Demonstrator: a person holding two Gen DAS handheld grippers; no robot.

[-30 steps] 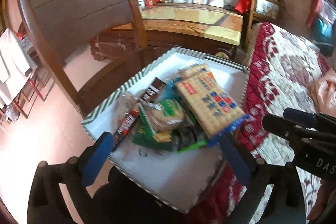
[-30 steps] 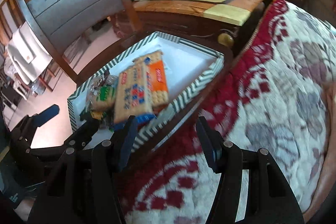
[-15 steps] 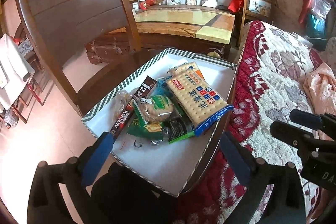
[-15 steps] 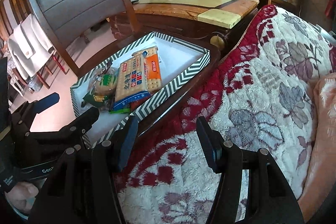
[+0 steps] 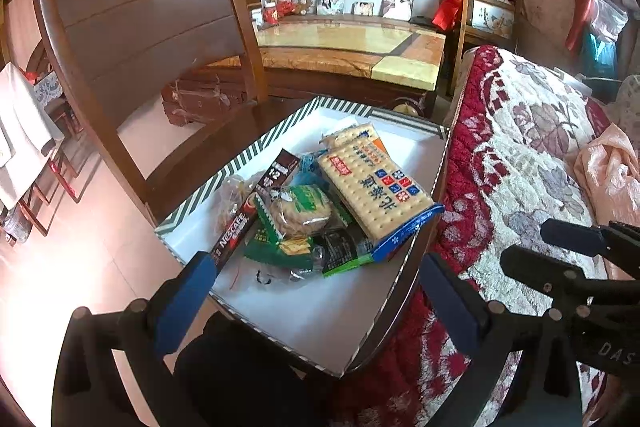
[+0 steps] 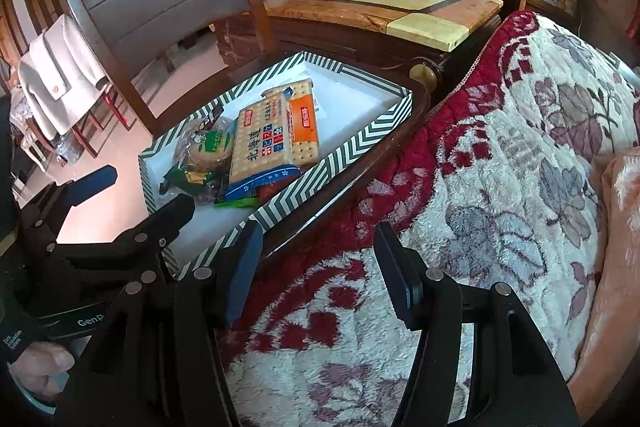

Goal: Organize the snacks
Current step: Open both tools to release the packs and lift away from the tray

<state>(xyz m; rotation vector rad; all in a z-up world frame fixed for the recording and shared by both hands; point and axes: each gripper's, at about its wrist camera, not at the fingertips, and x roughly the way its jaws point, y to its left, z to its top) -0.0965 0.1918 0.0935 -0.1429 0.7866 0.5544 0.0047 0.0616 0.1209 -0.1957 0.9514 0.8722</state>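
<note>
Left gripper (image 5: 312, 287) spread empty above box (image 5: 280, 147), likely ready for the cracker pack (image 5: 376, 187) topping the heap; right gripper (image 6: 316, 267) spread over blanket (image 6: 500, 147)

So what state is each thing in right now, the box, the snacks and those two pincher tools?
Box: open, no lid on it, resting on the chair seat.
Cracker packet: sealed, lying flat on top of the pile.
Coffee stick pack: lying slanted against the pile.
Round cake packet: sealed, in the middle of the pile.
Left gripper: open, holding nothing.
Right gripper: open, holding nothing, over the blanket.
</note>
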